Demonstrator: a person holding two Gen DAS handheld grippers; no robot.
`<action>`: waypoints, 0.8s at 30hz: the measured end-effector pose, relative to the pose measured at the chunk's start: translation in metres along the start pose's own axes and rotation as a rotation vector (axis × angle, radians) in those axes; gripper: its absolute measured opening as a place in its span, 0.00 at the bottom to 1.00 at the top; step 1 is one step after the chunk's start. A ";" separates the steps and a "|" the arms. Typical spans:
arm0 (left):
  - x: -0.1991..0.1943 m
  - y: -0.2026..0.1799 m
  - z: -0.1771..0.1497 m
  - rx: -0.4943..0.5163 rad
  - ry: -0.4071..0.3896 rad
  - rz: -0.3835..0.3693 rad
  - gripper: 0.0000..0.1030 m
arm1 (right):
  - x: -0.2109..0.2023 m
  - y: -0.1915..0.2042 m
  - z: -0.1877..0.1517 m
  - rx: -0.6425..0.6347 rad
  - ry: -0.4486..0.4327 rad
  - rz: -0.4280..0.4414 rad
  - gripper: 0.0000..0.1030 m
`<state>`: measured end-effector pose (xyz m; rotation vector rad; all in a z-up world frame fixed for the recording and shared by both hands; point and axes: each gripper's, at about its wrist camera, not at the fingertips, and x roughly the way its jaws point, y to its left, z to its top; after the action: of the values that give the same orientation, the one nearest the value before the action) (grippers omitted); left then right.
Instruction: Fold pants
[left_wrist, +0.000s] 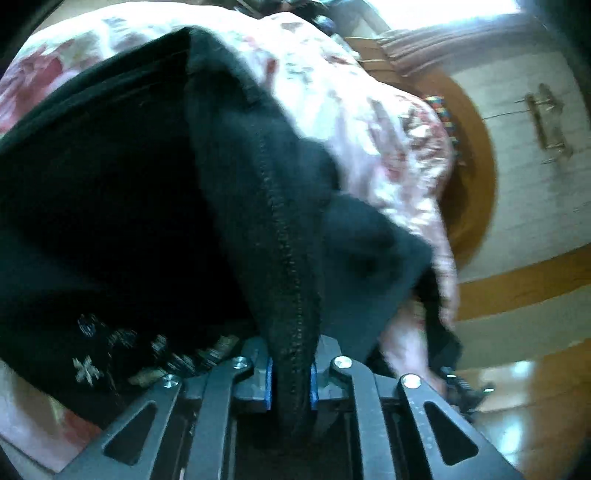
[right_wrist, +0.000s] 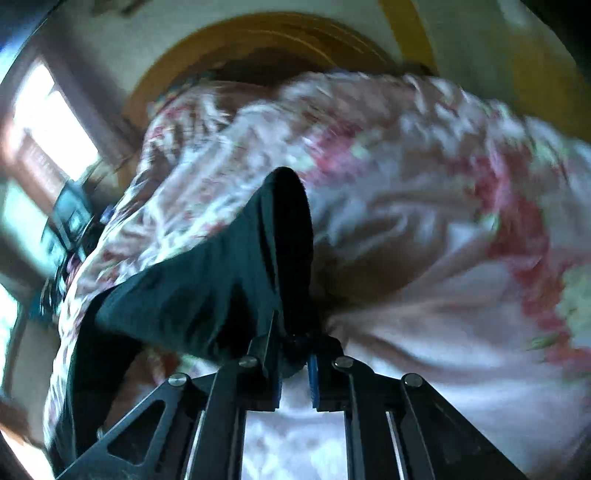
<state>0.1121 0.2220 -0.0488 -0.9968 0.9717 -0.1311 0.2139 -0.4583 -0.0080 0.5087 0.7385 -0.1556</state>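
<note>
Pants (left_wrist: 155, 206) hem print perhaps lettering, unreadable.

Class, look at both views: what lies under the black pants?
A pink floral bedsheet shows around and beneath the black pants, spreading past every visible edge. Whatever lies directly below the dark cloth, and below the sheet itself, is covered and cannot be seen.

The black pants (left_wrist: 147, 184) are lying bunched on a pink floral bedspread (left_wrist: 351, 110). A stitched seam fold is rising upright, and another fold (right_wrist: 258, 258) is standing raised.
</note>
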 end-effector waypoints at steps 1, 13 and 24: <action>-0.007 -0.002 0.001 -0.023 0.014 -0.064 0.12 | -0.013 0.003 -0.002 -0.024 -0.007 0.015 0.10; -0.064 -0.021 0.045 -0.215 -0.022 -0.432 0.12 | -0.172 -0.074 -0.049 0.094 -0.163 -0.031 0.10; -0.010 -0.042 0.130 -0.201 -0.141 -0.386 0.12 | -0.175 -0.144 -0.052 0.244 -0.190 -0.207 0.00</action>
<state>0.2157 0.2877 0.0129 -1.3548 0.6638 -0.2841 0.0096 -0.5650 0.0219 0.6393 0.5878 -0.4853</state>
